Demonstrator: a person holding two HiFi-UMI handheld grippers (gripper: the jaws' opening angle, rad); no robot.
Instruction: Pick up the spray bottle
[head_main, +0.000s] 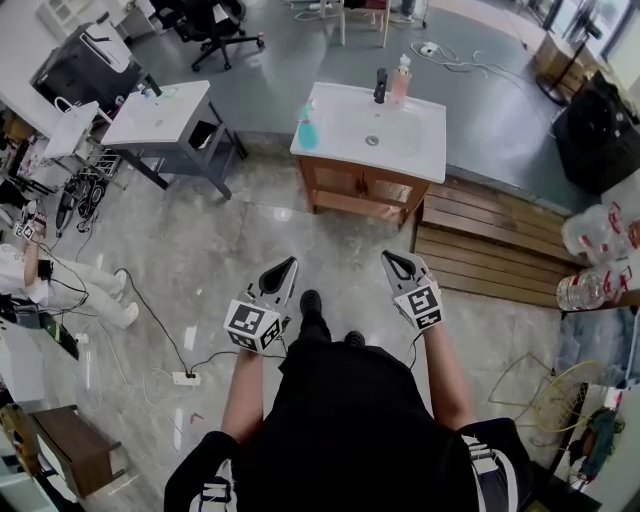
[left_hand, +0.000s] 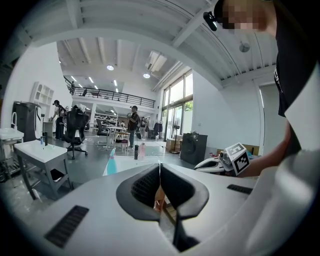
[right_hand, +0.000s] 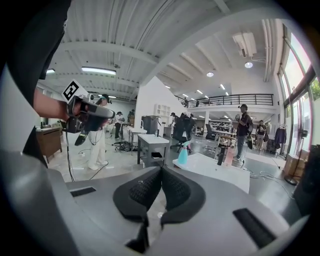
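Observation:
The spray bottle (head_main: 307, 128) is light blue and stands upright on the left front corner of the white sink counter (head_main: 420, 150), well ahead of both grippers. It also shows as the small blue bottle (left_hand: 111, 162) in the left gripper view and the blue bottle (right_hand: 183, 154) in the right gripper view. My left gripper (head_main: 286, 266) is held in the air over the floor, its jaws shut with nothing between them. My right gripper (head_main: 390, 259) hangs beside it at the same height, also shut and empty. Both point toward the sink.
A black faucet (head_main: 380, 85) and a pink soap bottle (head_main: 401, 78) stand at the counter's back. A white table (head_main: 160, 110) stands to the left and a wooden slat platform (head_main: 490, 240) to the right. Cables and a power strip (head_main: 185, 378) lie on the floor.

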